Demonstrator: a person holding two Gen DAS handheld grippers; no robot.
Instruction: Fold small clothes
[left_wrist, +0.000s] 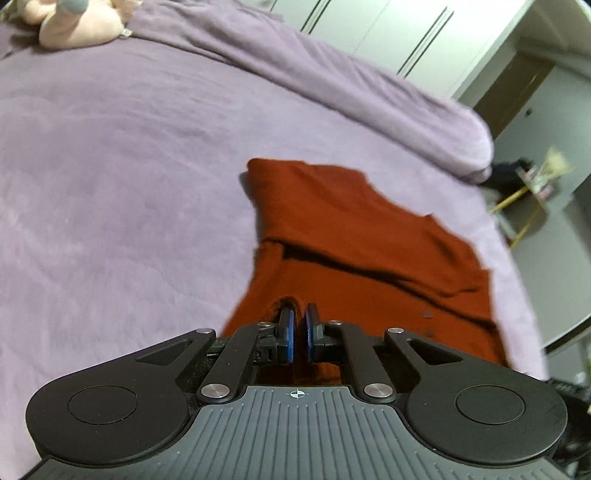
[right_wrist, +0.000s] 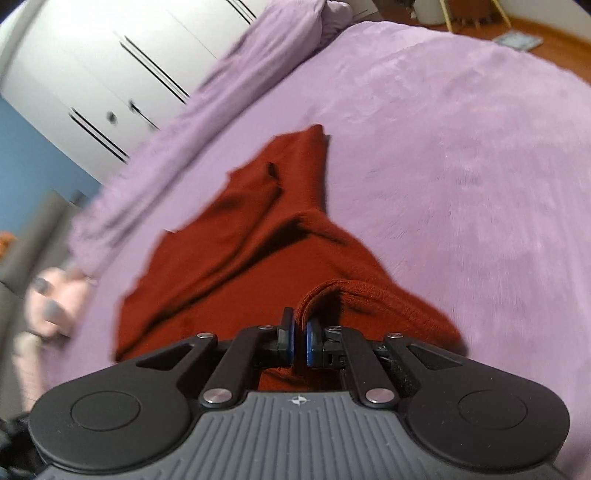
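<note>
A rust-red knitted garment (left_wrist: 354, 236) is spread, creased, on a lilac fleece bed cover (left_wrist: 110, 184). Its near edge is pinched by the left gripper (left_wrist: 299, 325), jaws nearly closed. A rolled hem is clamped likewise by the right gripper (right_wrist: 298, 328).

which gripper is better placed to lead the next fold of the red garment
Neither clearly. The left gripper and the right gripper are each shut on an edge of the red garment, so the fold probably needs both. The rest trails over the purple bedspread.
</note>
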